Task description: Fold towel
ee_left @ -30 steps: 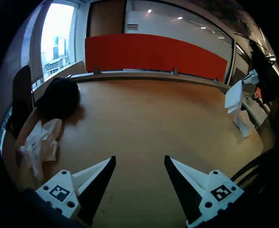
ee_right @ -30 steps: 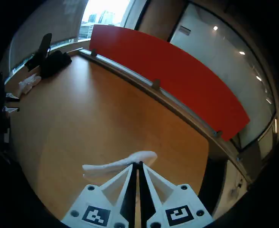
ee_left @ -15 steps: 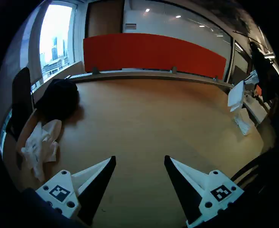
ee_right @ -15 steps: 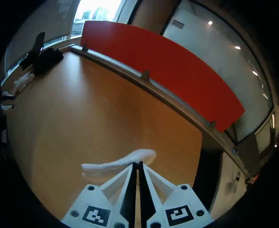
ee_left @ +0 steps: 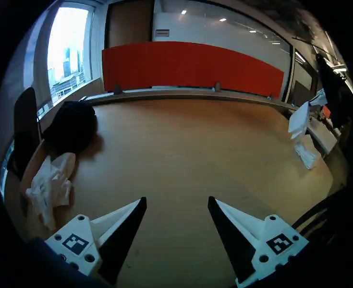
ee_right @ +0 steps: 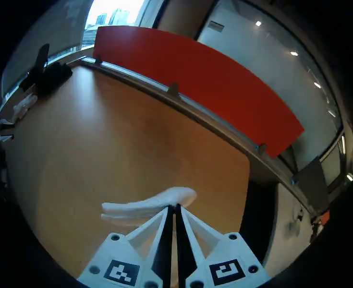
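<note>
Right tongs (ee_right: 175, 211) still tight on towel (ee_right: 147, 207), swung slightly rightward.

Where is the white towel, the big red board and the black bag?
white towel (ee_right: 150, 207): right gripper view, middle of the bunched cloth.
red board (ee_left: 190, 62): left gripper view, middle of its front face.
black bag (ee_left: 71, 126): left gripper view, middle of its rounded top.

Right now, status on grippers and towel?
Right gripper shut on white towel. Left gripper open, empty, over wooden table. Black bag, crumpled white cloth off to the side.
</note>
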